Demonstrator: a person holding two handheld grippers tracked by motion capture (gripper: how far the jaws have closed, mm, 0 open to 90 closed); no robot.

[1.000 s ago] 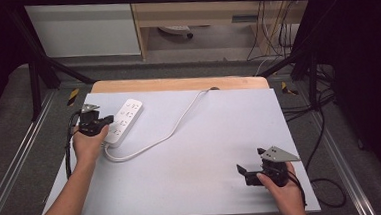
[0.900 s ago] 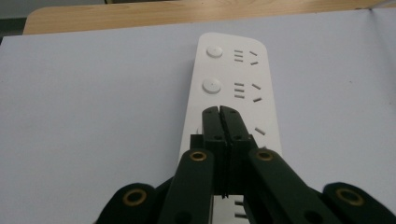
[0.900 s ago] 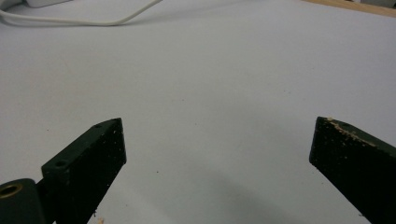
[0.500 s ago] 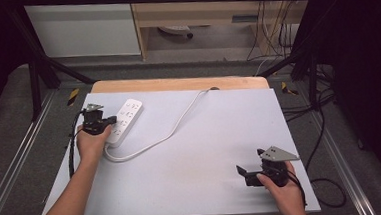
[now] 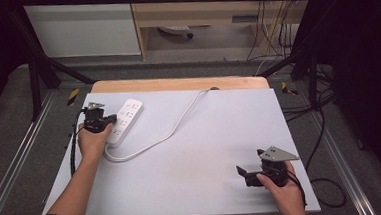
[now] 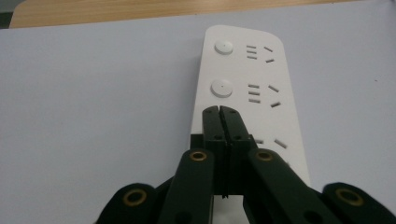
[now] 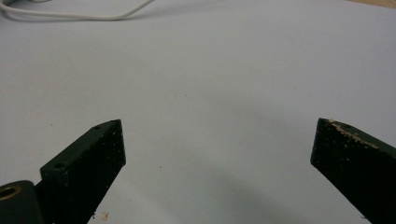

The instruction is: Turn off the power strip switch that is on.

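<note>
- Leftmost, the left claw (image 6: 220, 110): jaws pressed together on nothing, tips poised over the near end of the power strip (image 6: 247, 79), just short of its second round button (image 6: 221, 87). Touching or hovering cannot be told.
- Next, the power strip's long axis runs straight on from the tips (its two buttons lie in line ahead), so a short forward or downward push would likely meet a button.
- Centre, the white cord (image 5: 165, 134) loops from the strip's near end across the grey tabletop (image 5: 206, 151) to the far edge.
- Rightmost, the right claw (image 5: 242, 174): jaws spread wide, empty, resting well apart from the strip; the left hand (image 5: 93, 143) is plainly nearer.
</note>
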